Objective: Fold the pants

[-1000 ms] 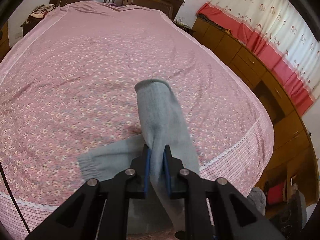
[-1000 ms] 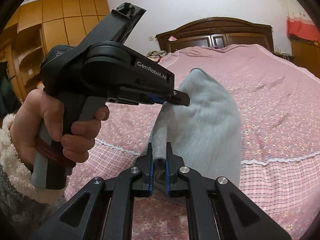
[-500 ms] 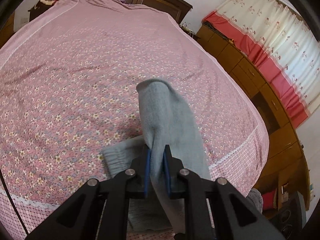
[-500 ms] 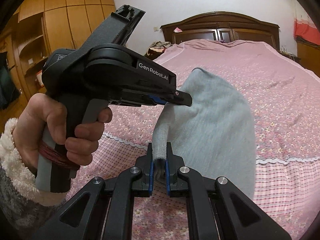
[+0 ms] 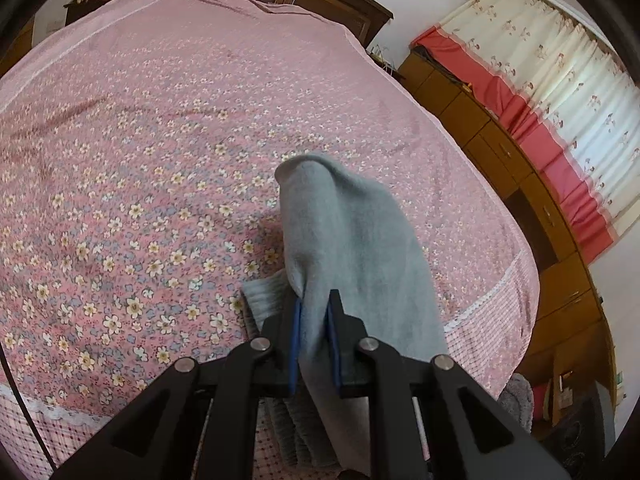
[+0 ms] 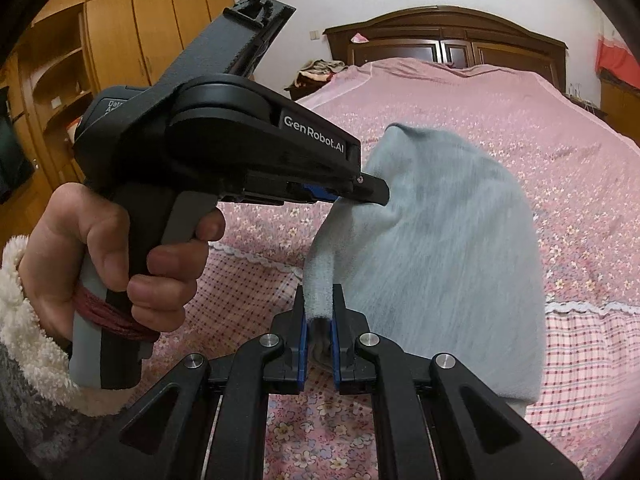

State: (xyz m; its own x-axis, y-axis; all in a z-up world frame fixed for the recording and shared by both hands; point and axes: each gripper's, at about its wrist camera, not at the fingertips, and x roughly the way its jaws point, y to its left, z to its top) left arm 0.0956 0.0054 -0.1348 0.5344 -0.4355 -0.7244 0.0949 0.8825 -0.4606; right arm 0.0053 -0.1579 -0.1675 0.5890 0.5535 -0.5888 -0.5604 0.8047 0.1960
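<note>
Grey fleece pants (image 5: 352, 240) hang pinched in both my tongs over the near edge of the bed (image 5: 120, 140). My left gripper (image 5: 316, 320) is clamped on a fold of the fabric; that view alone shows a ribbed part lying on the floral bedspread below. My right gripper (image 6: 318, 312) is nipped on a rolled edge; only this view shows my left hand (image 6: 120, 248) squeezing the other tool's handle, fleecy cuff (image 6: 24, 320) at the wrist.

The pants (image 5: 352, 236) hang over the bed's (image 5: 140, 140) near edge, a cabinet (image 5: 500, 140) seemingly along its right
</note>
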